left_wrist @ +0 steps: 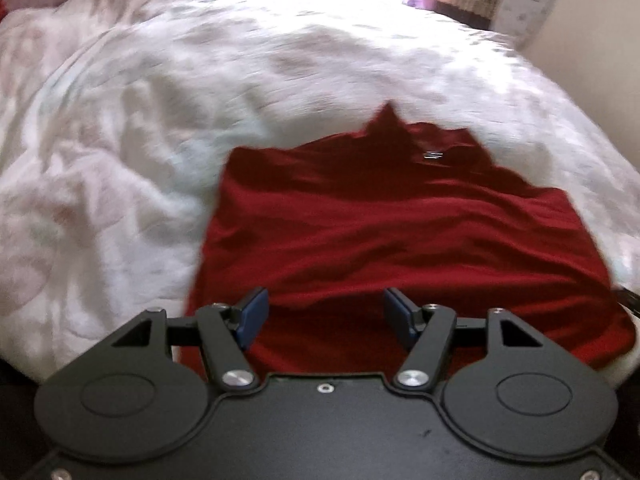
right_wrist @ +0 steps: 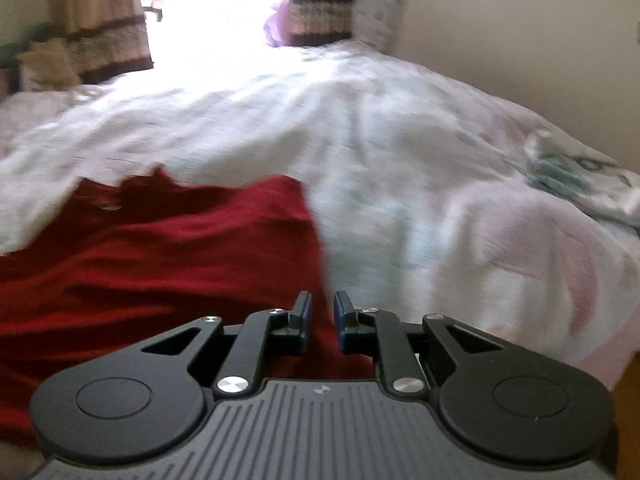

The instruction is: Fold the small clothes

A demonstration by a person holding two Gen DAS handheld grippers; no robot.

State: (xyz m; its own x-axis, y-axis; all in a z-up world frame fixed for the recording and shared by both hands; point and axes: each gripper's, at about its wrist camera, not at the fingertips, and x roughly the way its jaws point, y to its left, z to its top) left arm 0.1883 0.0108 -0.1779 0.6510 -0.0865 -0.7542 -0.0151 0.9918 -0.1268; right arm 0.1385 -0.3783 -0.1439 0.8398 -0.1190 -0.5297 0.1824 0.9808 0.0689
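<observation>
left gripper (left_wrist: 325, 316) hung spread wide over the red shirt (left_wrist: 400, 240) on the white quilt (left_wrist: 160, 120), right gripper (right_wrist: 322, 320) nearly pinched together, grasping nothing.

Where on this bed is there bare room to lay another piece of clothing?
Free: the white bedspread left of the red garment, and beyond it toward the curtains. Also right of it, up to the crumpled printed cloth. Crowded: the near edge, under both hand-held grippers.

No legible text — anywhere
</observation>
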